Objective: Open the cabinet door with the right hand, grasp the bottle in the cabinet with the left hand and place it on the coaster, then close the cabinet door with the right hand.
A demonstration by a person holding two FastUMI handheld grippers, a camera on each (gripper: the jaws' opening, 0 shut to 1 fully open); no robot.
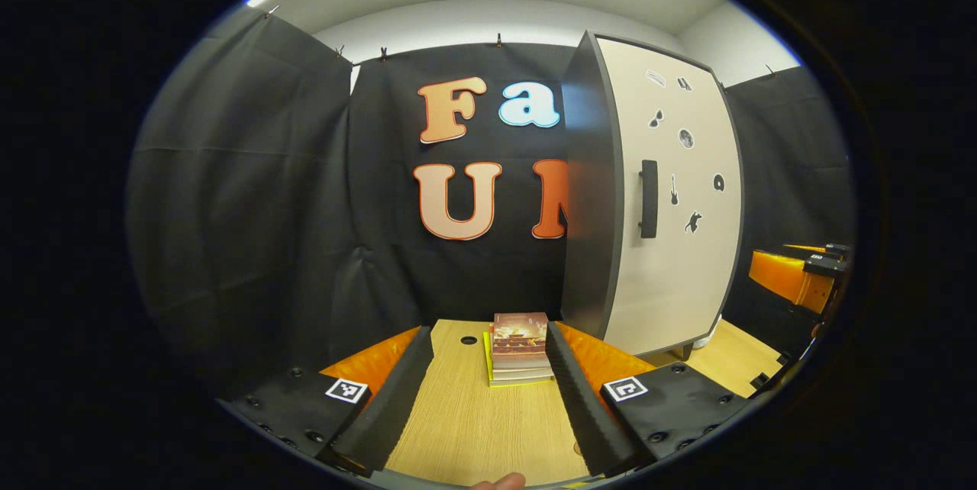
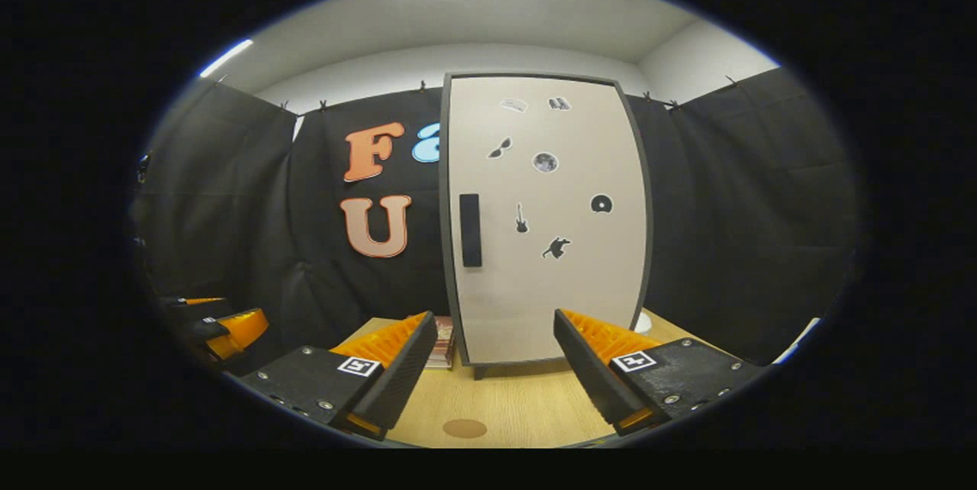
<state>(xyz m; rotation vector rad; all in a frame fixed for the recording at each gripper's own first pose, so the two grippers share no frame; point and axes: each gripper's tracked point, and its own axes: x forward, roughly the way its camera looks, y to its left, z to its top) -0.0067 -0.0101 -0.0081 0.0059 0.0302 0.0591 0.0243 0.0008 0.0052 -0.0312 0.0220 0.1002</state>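
Right gripper view looks straight at the cabinet (image 2: 546,219), which stands upright on the wooden surface (image 2: 527,406) with its pale door (image 2: 557,284) flat against its front, dark edging all round. A dark vertical handle (image 2: 471,230) sits near the door's left edge, and small dark stickers are scattered over the panel. The bottle is behind that shut door, so I cannot see it. The round brown coaster (image 2: 465,428) lies flat on the surface close below my right tongs (image 2: 496,368), between the two fingers, and these are spread wide and hold nothing. There is bare wood between the finger ends and the cabinet's foot. At the far left of this view my other tongs hang over the dark edge of the booth. In the left gripper view my left tongs (image 1: 488,391) are likewise released and empty, fingers parted over bare wood, and a fingertip (image 1: 500,481) shows at the bottom edge. A small stack of books (image 1: 520,349) lies between the finger ends, close to the cabinet's dark left side (image 1: 586,200). A small round hole (image 1: 469,340) in the surface sits just left of the books.
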